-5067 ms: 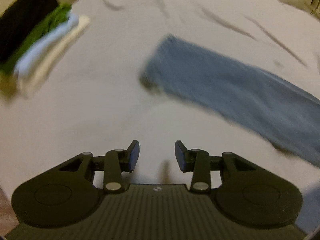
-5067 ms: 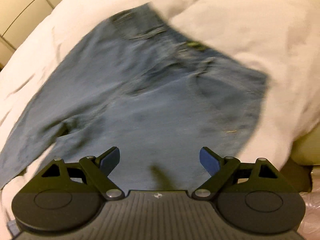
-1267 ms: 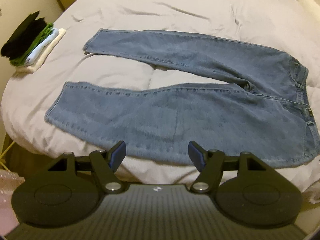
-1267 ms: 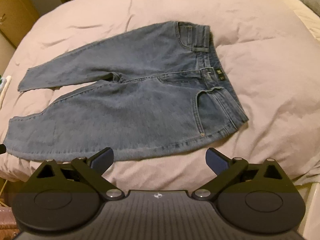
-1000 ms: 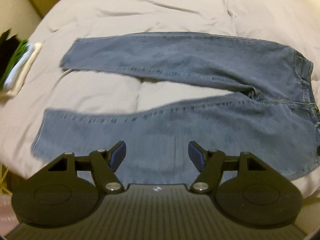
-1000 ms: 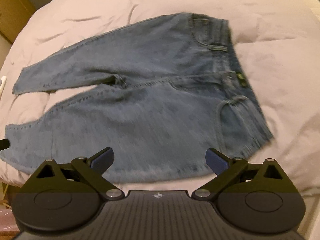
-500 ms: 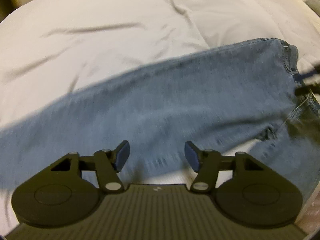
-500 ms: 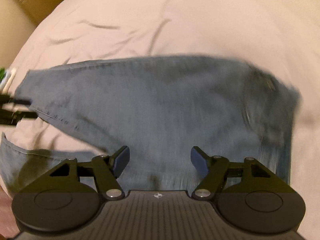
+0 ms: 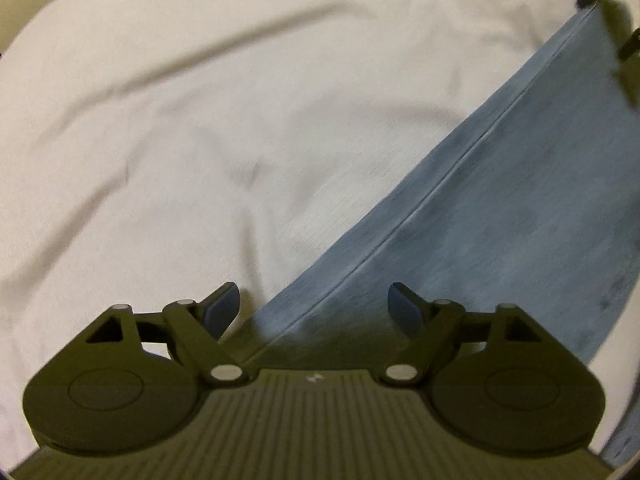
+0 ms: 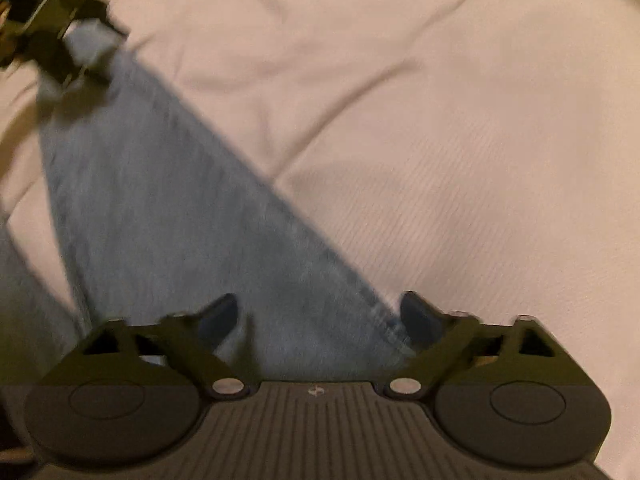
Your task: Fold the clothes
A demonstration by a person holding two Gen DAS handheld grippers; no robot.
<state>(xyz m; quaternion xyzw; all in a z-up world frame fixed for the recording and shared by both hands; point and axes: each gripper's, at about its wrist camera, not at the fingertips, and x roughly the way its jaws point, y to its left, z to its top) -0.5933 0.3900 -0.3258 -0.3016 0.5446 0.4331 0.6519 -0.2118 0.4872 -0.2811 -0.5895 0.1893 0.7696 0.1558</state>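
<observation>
A pair of blue jeans [image 9: 500, 208] lies flat on the white duvet [image 9: 200, 120]. In the left wrist view the far leg runs from between my fingers up to the top right. My left gripper [image 9: 314, 306] is open, low over the leg's hem corner. My right gripper [image 10: 320, 314] is open, low over the far edge of the jeans [image 10: 180, 220]. The left gripper [image 10: 56, 40] also shows in the right wrist view at the far end of the leg, and the right gripper [image 9: 612, 4] shows blurred at the top right of the left wrist view.
The white duvet [image 10: 440, 120] has soft creases and fills the space beyond the jeans in both views. A second strip of denim [image 10: 24, 300] shows at the left edge of the right wrist view.
Both grippers have dropped from high above the bed to just over the far leg of the jeans, left at the hem end, right at the waist end. Both stay open.
</observation>
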